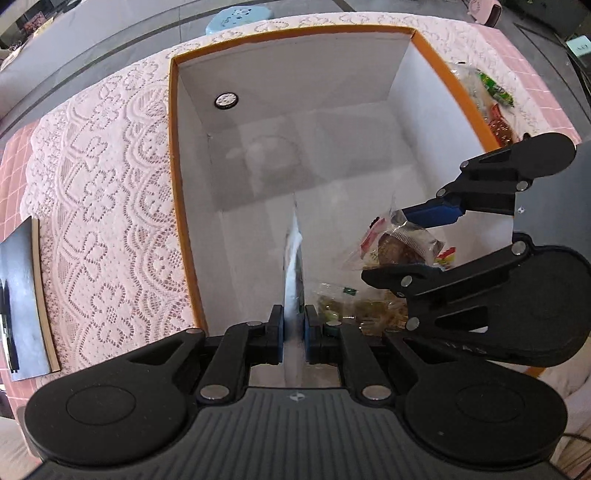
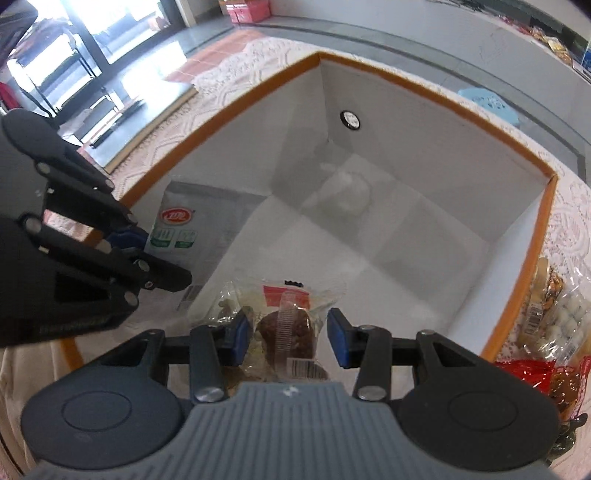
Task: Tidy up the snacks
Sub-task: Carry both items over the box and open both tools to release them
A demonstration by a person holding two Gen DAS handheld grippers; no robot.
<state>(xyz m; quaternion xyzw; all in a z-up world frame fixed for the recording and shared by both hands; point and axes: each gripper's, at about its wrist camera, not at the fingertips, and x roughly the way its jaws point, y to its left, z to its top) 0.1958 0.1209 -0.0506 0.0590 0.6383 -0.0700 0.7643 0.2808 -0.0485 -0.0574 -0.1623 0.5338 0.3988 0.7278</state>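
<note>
A white box with an orange rim stands on the lace-covered table. My left gripper is shut on a silver-white snack bag, held upright inside the box; the bag also shows in the right wrist view. My right gripper is open inside the box, its fingers either side of a clear-wrapped brown cake. Another clear packet lies on the box floor below it.
More snack packets lie on the table outside the box's right wall. A dark notebook with a pen lies at the table's left. A blue stool stands beyond the table.
</note>
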